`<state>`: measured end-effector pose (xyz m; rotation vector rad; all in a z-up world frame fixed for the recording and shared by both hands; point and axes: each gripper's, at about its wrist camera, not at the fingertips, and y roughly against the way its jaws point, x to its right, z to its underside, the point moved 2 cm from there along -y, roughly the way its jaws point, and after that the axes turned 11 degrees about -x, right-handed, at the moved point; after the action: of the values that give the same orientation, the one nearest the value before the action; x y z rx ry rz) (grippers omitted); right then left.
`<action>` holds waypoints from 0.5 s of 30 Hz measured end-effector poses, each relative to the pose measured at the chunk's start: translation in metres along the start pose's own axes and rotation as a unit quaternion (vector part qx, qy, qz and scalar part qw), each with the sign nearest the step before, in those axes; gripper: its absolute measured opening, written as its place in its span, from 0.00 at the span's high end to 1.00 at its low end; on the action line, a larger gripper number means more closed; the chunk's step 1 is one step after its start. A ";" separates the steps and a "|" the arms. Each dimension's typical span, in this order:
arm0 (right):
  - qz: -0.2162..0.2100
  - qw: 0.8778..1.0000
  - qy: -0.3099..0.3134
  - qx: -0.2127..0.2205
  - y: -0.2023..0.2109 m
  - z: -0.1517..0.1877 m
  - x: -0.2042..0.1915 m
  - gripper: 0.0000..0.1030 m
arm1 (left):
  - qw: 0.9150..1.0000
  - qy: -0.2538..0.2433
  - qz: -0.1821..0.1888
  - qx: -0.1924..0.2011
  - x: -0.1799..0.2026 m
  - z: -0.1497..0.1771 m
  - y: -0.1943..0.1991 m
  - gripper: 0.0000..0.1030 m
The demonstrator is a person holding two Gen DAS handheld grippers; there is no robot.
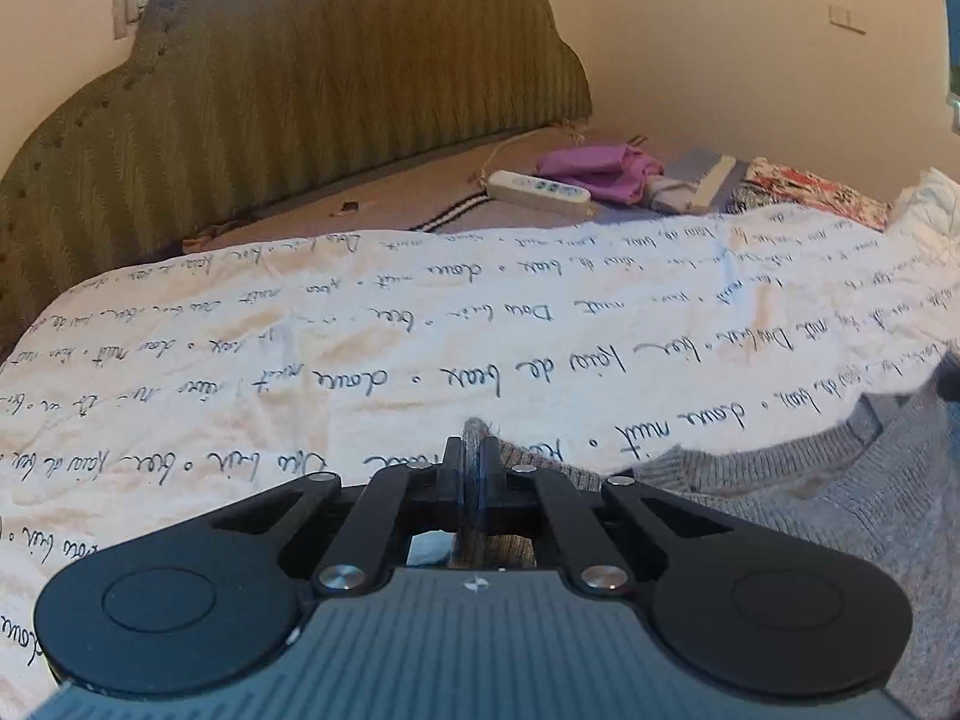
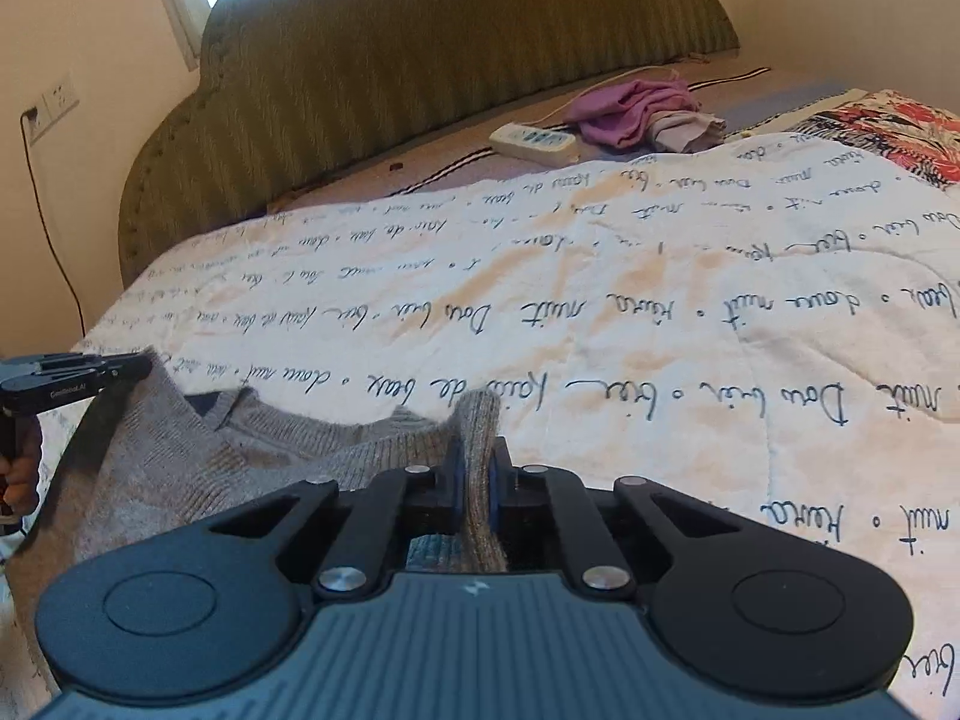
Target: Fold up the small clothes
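On a bed's script-printed quilt (image 1: 360,360), left gripper (image 1: 472,450) and right gripper (image 2: 474,450) each have fingers clamped on a grey knit sweater (image 2: 270,450)

White quilt (image 1: 360,372) with script writing below green headboard (image 1: 300,90); near headboard, power strip (image 1: 538,186), purple cloth (image 1: 600,171), floral fabric (image 1: 822,192).
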<state>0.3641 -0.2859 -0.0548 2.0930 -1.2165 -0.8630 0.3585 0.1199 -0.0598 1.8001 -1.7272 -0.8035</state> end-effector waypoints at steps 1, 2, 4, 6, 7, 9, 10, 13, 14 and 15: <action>0.006 1.000 -0.016 -0.009 -0.006 0.001 0.010 0.95 | 1.000 0.007 -0.005 -0.009 -0.003 0.000 -0.006 0.96; 0.003 0.999 -0.032 -0.020 -0.014 0.005 0.017 0.95 | 0.999 0.007 -0.015 -0.027 -0.005 0.003 -0.015 0.96; 0.008 0.999 -0.032 -0.038 -0.025 0.013 0.018 0.95 | 0.998 0.002 -0.028 -0.051 -0.003 0.012 -0.030 0.96; -0.004 0.998 -0.050 -0.034 -0.024 0.016 0.017 0.94 | 0.998 -0.001 -0.026 -0.055 -0.001 0.018 -0.033 0.96; -0.017 0.997 -0.065 -0.027 -0.021 0.016 0.018 0.94 | 0.998 -0.005 -0.025 -0.050 0.001 0.020 -0.030 0.96; -0.047 0.995 -0.090 -0.017 -0.014 0.012 0.025 0.93 | 0.999 -0.013 -0.023 -0.045 0.004 0.020 -0.026 0.95; -0.052 0.993 -0.101 -0.014 -0.012 0.010 0.028 0.91 | 0.999 -0.017 -0.024 -0.045 0.005 0.019 -0.025 0.95; -0.056 0.991 -0.119 -0.017 -0.012 0.002 0.035 0.78 | 0.998 -0.018 -0.023 -0.051 0.006 0.018 -0.027 0.94; -0.053 0.992 -0.117 -0.021 -0.015 0.000 0.034 0.73 | 0.998 -0.017 -0.021 -0.054 0.006 0.018 -0.029 0.93; -0.048 0.992 -0.111 -0.025 -0.017 -0.001 0.032 0.69 | 0.998 -0.017 -0.021 -0.057 0.006 0.019 -0.031 0.86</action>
<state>0.3864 -0.3065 -0.0745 2.0726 -1.1979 -1.1846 0.3665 0.1161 -0.0953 1.7613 -1.6340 -0.9352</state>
